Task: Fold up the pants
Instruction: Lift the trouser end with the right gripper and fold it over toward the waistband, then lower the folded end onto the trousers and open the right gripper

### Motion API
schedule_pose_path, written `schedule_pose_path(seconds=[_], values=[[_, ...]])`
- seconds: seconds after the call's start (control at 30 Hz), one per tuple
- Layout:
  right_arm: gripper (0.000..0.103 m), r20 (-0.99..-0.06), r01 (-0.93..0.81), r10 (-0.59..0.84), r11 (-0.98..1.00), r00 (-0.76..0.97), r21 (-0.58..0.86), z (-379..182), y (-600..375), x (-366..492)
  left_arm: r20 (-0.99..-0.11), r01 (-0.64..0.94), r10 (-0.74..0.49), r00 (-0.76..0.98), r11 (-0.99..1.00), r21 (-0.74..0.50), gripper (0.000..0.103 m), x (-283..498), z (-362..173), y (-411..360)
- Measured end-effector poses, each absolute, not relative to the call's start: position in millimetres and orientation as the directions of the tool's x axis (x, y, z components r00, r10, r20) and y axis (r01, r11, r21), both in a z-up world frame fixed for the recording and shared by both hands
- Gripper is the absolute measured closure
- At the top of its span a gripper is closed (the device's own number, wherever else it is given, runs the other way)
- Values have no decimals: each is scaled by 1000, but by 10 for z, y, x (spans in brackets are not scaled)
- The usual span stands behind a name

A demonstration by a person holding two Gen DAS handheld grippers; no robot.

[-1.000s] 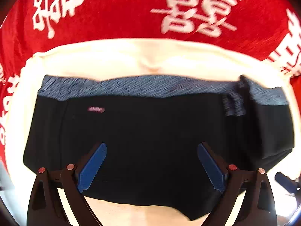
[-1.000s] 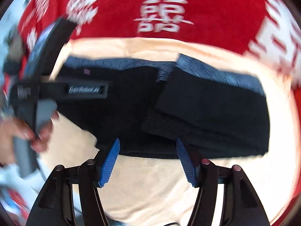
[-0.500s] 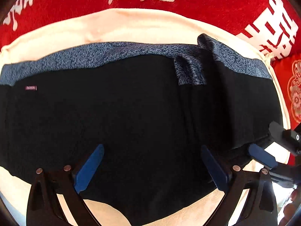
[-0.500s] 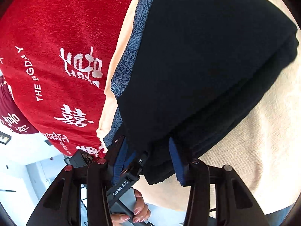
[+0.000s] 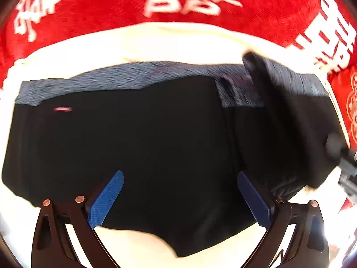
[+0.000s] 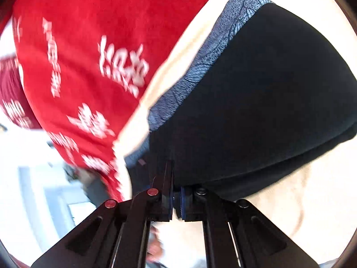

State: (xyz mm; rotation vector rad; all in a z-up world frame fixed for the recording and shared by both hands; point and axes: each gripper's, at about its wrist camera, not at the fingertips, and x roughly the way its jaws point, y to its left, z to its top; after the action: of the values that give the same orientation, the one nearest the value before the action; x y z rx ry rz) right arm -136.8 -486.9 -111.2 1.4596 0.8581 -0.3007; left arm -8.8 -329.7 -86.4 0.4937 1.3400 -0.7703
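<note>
Black pants [image 5: 145, 138] with a blue-grey patterned waistband [image 5: 107, 82] lie on a cream cloth [image 5: 145, 42]. Their right part is folded over onto the rest. My left gripper [image 5: 178, 198] is open, its blue pads above the pants' near edge, holding nothing. In the right wrist view the pants [image 6: 267, 93] fill the right side. My right gripper [image 6: 176, 198] is shut on the pants' folded edge, its pads nearly together with black fabric between them. The right gripper also shows blurred at the right edge of the left wrist view [image 5: 343, 158].
A red cloth with white characters [image 5: 178, 2] covers the surface beyond the cream cloth; it also shows in the right wrist view [image 6: 89, 55]. A white, bright area [image 6: 33, 167] lies past the red cloth's edge.
My right gripper has closed on the folded edge of the pants; it was open half a second ago. The left gripper has pulled back a little and stays open.
</note>
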Motion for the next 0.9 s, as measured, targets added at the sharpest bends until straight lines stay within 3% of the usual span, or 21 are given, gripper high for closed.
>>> schedule_pose_path(seconds=[0.13, 0.2, 0.27, 0.33, 0.37, 0.47, 0.57, 0.63, 0.8, 0.9], values=[[98, -675, 698, 334, 66, 658, 713, -1585, -4712, -1337, -982, 715, -170, 87, 697, -58, 1, 11, -839, -3185], [98, -667, 692, 336, 59, 665, 720, -1566, -4692, -1335, -983, 709, -157, 97, 704, -42, 1, 33, -820, -3167], [93, -696, 690, 371, 173, 615, 703, -1420, -4672, -1265, -981, 715, -163, 109, 699, -37, 1, 31, -764, -3158], [77, -719, 669, 419, 290, 554, 684, -1206, -4644, -1214, -979, 726, -163, 123, 687, -23, 1, 10, -698, -3203], [76, -740, 655, 402, 353, 539, 668, -1046, -4669, -1246, -978, 732, -167, 126, 681, -22, 1, -5, -657, -3243], [76, -774, 641, 256, 444, 579, 626, -623, -5000, -1498, -971, 748, -204, 127, 662, -41, 1, -64, -495, -3421], [78, -802, 708, 129, 402, 583, 580, -529, -5509, -1684, -960, 775, -255, 115, 628, -74, 1, -164, -342, -3704], [90, -812, 740, 97, 360, 576, 568, -624, -5832, -1706, -951, 795, -291, 101, 598, -98, 1, -258, -288, -3942], [90, -832, 727, 175, 416, 526, 547, -986, -6123, -1436, -943, 839, -322, 84, 533, -107, 1, -508, -435, -4533], [92, -845, 747, 252, 395, 472, 535, -1331, -6001, -1397, -968, 837, -230, 99, 546, -44, 1, -565, -768, -4614]])
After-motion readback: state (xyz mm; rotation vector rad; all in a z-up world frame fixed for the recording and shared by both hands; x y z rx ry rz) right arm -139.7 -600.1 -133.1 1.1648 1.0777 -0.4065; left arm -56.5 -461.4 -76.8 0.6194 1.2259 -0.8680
